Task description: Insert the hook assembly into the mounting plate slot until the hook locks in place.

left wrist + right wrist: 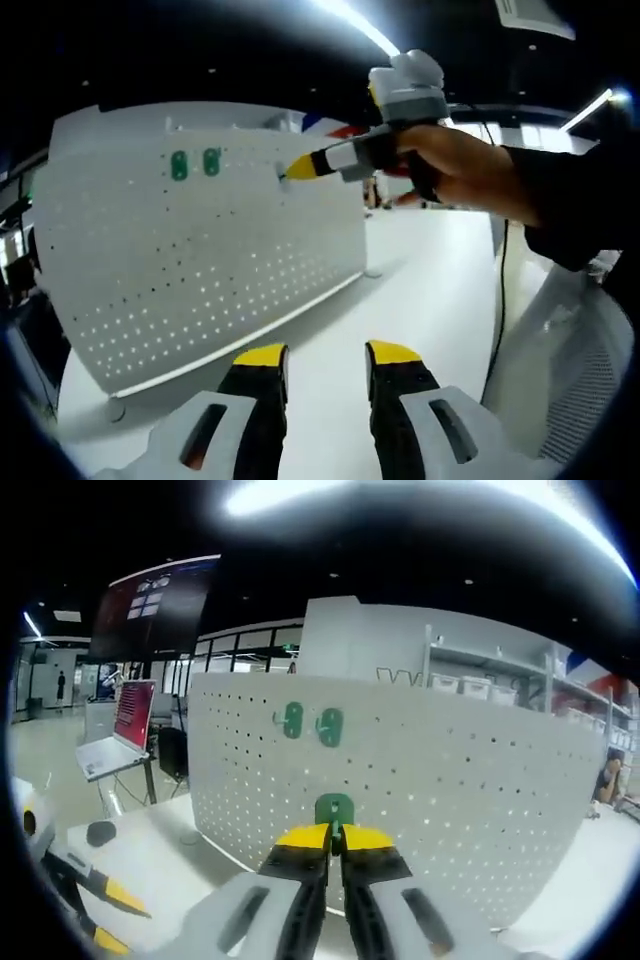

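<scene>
Green hook (334,809) clenched in right gripper (335,838) against white pegboard (450,780); two green hooks (311,723) mounted above; left gripper (326,358) released, holding nothing, over table (420,290)

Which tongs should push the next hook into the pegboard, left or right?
Right. The right tongs are shut on a green hook and held up at the pegboard, near two hooks already mounted. The left tongs are open, empty and low.
</scene>
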Demonstrator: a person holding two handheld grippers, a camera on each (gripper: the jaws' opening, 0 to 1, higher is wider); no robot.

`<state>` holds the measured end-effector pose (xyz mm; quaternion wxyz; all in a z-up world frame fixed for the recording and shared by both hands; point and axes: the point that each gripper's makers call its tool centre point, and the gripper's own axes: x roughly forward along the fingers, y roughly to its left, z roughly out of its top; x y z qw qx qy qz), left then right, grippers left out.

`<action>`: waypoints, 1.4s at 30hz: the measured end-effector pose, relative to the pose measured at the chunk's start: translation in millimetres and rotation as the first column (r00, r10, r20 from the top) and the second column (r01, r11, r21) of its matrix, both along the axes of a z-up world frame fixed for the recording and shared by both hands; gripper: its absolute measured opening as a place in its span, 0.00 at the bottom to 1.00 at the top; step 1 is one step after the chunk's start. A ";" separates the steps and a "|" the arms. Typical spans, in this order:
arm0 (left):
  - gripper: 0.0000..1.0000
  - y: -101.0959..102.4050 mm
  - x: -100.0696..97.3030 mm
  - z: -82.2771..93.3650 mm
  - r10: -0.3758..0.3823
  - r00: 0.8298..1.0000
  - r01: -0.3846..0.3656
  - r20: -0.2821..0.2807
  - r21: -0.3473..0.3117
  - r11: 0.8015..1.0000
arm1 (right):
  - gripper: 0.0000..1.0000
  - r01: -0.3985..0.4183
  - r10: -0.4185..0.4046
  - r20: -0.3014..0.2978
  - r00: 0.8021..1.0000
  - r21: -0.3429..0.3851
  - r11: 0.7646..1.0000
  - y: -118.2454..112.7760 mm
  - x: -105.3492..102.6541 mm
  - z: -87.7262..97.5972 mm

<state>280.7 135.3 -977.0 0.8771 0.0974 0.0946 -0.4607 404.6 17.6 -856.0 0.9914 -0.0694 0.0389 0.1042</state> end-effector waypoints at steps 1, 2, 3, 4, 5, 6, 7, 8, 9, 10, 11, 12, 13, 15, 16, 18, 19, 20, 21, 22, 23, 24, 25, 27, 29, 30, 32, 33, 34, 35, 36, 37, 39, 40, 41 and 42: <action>0.31 0.2 0.0 -0.7 -0.001 1.000 0.001 -0.003 0.001 1.000 | 0.01 0.005 -0.005 0.007 1.000 0.001 1.000 -1.2 2.5 1.3; 0.31 0.7 0.3 -1.7 -0.002 1.000 0.002 -0.006 0.002 1.000 | 0.01 0.018 -0.018 0.017 1.000 0.001 1.000 -3.4 6.6 3.3; 0.31 1.1 0.6 -1.9 -0.001 1.000 0.001 -0.006 0.001 1.000 | 0.01 0.029 -0.029 0.028 0.999 -0.008 1.000 -5.8 9.5 5.3; 0.31 1.6 1.0 -2.3 0.000 1.000 0.000 -0.010 0.000 1.000 | 0.01 0.039 -0.038 0.041 0.998 -0.004 0.999 -7.3 12.9 8.4; 0.31 1.8 1.2 -2.6 0.000 1.000 0.000 -0.012 -0.001 1.000 | 0.01 0.042 -0.043 0.047 0.998 0.004 0.999 -7.9 15.3 10.4; 0.31 2.3 1.8 -3.4 0.001 1.000 -0.001 -0.014 0.000 1.000 | 0.01 0.055 -0.056 0.064 0.996 0.009 0.998 -10.2 19.3 14.1; 0.31 2.5 1.9 -4.0 0.001 1.000 -0.001 -0.016 0.000 1.000 | 0.01 0.057 -0.057 0.066 0.996 0.011 0.998 -10.5 20.5 14.8; 0.31 2.5 2.0 -4.5 0.000 1.000 0.000 -0.019 0.000 1.000 | 0.01 0.062 -0.063 0.071 0.995 0.015 0.998 -11.1 23.0 16.0; 0.30 2.6 2.1 -4.8 0.000 1.000 0.000 -0.022 -0.002 1.000 | 0.01 0.067 -0.069 0.081 0.994 0.019 0.998 -11.1 26.2 18.2; 0.30 2.7 2.4 -4.9 0.000 1.000 0.000 -0.024 -0.003 1.000 | 0.01 0.070 -0.072 0.090 0.993 0.022 0.997 -10.4 29.6 20.2; 0.30 2.8 2.7 -5.1 0.000 1.000 0.000 -0.024 -0.004 1.000 | 0.01 0.073 -0.075 0.097 0.992 0.024 0.997 -10.1 31.8 21.5; 0.30 2.8 2.9 -5.0 0.000 1.000 0.000 -0.025 -0.005 1.000 | 0.01 0.077 -0.079 0.107 0.991 0.024 0.997 -9.7 33.8 23.2; 0.30 2.8 3.4 -5.2 0.001 1.000 -0.001 -0.029 -0.008 1.000 | 0.01 0.081 -0.083 0.123 0.989 0.019 0.997 -8.4 36.6 26.6; 0.30 2.8 4.0 -5.6 0.000 0.999 -0.001 -0.034 -0.011 1.000 | 0.01 0.089 -0.090 0.165 0.982 0.011 0.996 -7.5 41.5 34.8; 0.30 2.7 3.9 -5.4 0.000 0.999 0.000 -0.034 -0.013 1.000 | 0.01 0.089 -0.088 0.177 0.980 0.005 0.996 -6.4 43.3 37.2; 0.30 2.3 3.8 -4.6 -0.002 0.999 0.002 -0.033 -0.016 1.000 | 0.01 0.093 -0.090 0.193 0.977 -0.005 0.996 -4.9 48.3 40.4; 0.29 2.3 3.8 -4.6 -0.002 0.999 0.002 -0.034 -0.017 1.000 | 0.01 0.093 -0.090 0.197 0.976 -0.007 0.996 -3.8 51.4 41.3; 0.29 2.3 3.9 -4.9 -0.002 0.999 0.002 -0.036 -0.017 1.000 | 0.01 0.094 -0.090 0.201 0.975 -0.009 0.996 -3.2 53.2 42.0; 0.29 2.5 4.1 -4.8 -0.002 0.999 0.001 -0.036 -0.019 1.000 | 0.01 0.095 -0.091 0.207 0.974 -0.009 0.995 -2.5 55.5 43.2; 0.29 2.6 4.0 -4.2 -0.001 0.999 0.000 -0.037 -0.022 1.000 | 0.01 0.098 -0.093 0.212 0.973 -0.012 0.995 -2.4 56.9 43.8; 0.29 2.8 4.0 -4.2 -0.001 0.999 0.000 -0.037 -0.022 1.000 | 0.01 0.100 -0.095 0.217 0.972 -0.013 0.995 -2.3 58.1 44.4; 0.29 3.0 4.1 -4.6 -0.001 0.999 0.000 -0.039 -0.023 1.000 | 0.01 0.104 -0.099 0.222 0.970 -0.011 0.995 -2.7 59.6 45.2; 0.29 3.1 4.2 -4.7 -0.001 0.999 0.000 -0.040 -0.024 1.000 | 0.01 0.105 -0.100 0.224 0.969 -0.011 0.994 -2.8 60.1 45.4; 0.28 3.1 4.5 -5.1 0.000 0.999 -0.001 -0.042 -0.025 1.000 | 0.01 0.113 -0.108 0.238 0.965 -0.007 0.994 -2.9 62.0 47.8; 0.28 3.1 4.6 -4.9 0.000 0.999 -0.001 -0.043 -0.027 1.000 | 0.01 0.119 -0.116 0.248 0.962 0.004 0.993 -4.0 64.6 50.9; 0.28 3.1 4.6 -5.1 0.001 0.999 -0.002 -0.044 -0.026 1.000 | 0.01 0.122 -0.124 0.255 0.959 0.023 0.992 -5.7 66.9 53.5; 0.28 3.1 4.6 -5.3 0.001 0.999 -0.002 -0.044 -0.026 1.000 | 0.01 0.129 -0.133 0.256 0.957 0.034 0.991 -8.0 70.3 55.4; 0.28 3.0 4.5 -5.4 0.000 0.999 -0.001 -0.045 -0.026 1.000 | 0.01 0.132 -0.138 0.258 0.956 0.042 0.990 -9.2 72.6 56.4; 0.28 2.8 4.3 -5.6 0.000 0.999 -0.001 -0.046 -0.026 1.000 | 0.01 0.136 -0.145 0.256 0.956 0.052 0.989 -10.5 74.4 56.6; 0.28 2.7 4.1 -6.1 -0.001 0.999 0.000 -0.048 -0.025 1.000 | 0.01 0.138 -0.148 0.255 0.955 0.060 0.989 -11.1 75.3 56.8; 0.28 2.7 4.1 -6.6 -0.001 0.999 0.000 -0.049 -0.024 1.000 | 0.01 0.141 -0.153 0.255 0.955 0.064 0.988 -12.0 76.4 57.1; 0.28 2.9 4.2 -6.9 0.000 0.999 -0.001 -0.051 -0.023 1.000 | 0.01 0.144 -0.156 0.254 0.954 0.069 0.987 -12.9 78.3 57.2; 0.27 3.3 4.7 -7.1 0.001 0.999 -0.003 -0.053 -0.024 1.000 | 0.01 0.146 -0.161 0.255 0.954 0.077 0.986 -12.7 80.1 58.0; 0.27 3.7 5.1 -7.4 0.003 0.999 -0.004 -0.055 -0.024 1.000 | 0.01 0.147 -0.162 0.254 0.954 0.079 0.986 -12.3 81.6 57.9; 0.27 4.1 5.6 -7.5 0.005 0.998 -0.006 -0.057 -0.025 1.000 | 0.01 0.147 -0.163 0.253 0.954 0.083 0.986 -12.0 83.5 57.9; 0.27 4.2 5.8 -7.6 0.005 0.998 -0.007 -0.057 -0.026 1.000 | 0.01 0.146 -0.163 0.252 0.954 0.083 0.986 -11.4 84.4 57.8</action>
